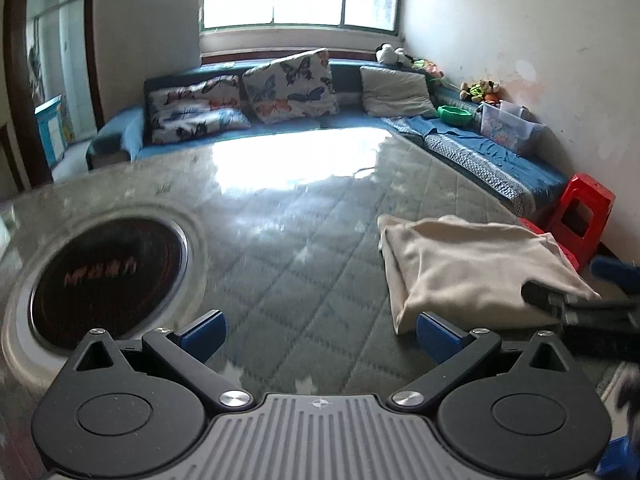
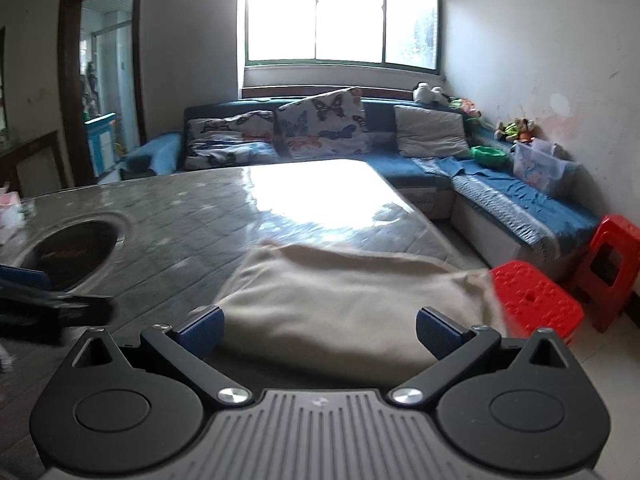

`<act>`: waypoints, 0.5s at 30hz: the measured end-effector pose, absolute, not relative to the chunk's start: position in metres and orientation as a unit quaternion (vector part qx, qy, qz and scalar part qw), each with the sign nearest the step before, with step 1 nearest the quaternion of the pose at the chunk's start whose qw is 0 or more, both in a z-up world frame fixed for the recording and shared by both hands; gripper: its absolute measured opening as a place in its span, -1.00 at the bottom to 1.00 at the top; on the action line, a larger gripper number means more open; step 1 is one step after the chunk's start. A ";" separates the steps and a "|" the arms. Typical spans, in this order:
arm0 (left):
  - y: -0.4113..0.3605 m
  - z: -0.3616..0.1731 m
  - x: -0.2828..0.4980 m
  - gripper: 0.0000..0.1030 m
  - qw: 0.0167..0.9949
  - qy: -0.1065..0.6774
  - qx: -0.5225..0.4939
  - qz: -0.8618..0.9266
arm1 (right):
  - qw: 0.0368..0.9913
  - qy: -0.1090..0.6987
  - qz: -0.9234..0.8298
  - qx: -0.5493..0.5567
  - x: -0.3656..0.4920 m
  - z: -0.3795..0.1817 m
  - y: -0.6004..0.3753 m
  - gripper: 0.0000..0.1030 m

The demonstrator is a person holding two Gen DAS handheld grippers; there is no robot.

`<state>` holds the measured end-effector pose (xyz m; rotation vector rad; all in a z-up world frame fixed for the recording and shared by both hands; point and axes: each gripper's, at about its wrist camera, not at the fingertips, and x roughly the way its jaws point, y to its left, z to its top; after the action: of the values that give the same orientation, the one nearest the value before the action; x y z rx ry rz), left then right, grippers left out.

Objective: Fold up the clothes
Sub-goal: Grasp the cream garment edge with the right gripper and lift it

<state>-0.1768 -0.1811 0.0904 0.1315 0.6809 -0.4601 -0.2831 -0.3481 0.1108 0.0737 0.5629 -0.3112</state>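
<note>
table as landmark | folded cloth on its near right part | round inset burner in its near left part | sofa behind and right of it | two stools at its right, beside the cloth

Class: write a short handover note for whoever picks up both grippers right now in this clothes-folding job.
Left gripper: open, empty, over bare table, left of the garment.
Right gripper: open, empty, its fingers either side of the garment's near edge.
Beige garment: on the table's right side, near the red stool, already folded into a compact layered bundle.
Left: probably only a final fold or tidy-up, if any.
</note>
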 end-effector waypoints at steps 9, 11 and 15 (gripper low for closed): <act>-0.198 0.084 -0.145 1.00 0.911 0.335 0.074 -0.228 | 0.934 0.310 -0.171 0.054 -0.211 0.098 -0.426 0.46; -0.201 0.080 -0.138 1.00 0.909 0.340 0.076 -0.229 | 0.931 0.321 -0.165 0.051 -0.196 0.092 -0.436 0.32; -0.209 0.074 -0.125 1.00 0.905 0.349 0.081 -0.228 | 0.922 0.354 -0.153 0.035 -0.164 0.076 -0.449 0.22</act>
<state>-0.1253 -0.2088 0.0741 0.1681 0.7202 -0.4709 -0.1636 -0.4493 0.0761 0.0712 0.7266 -0.3148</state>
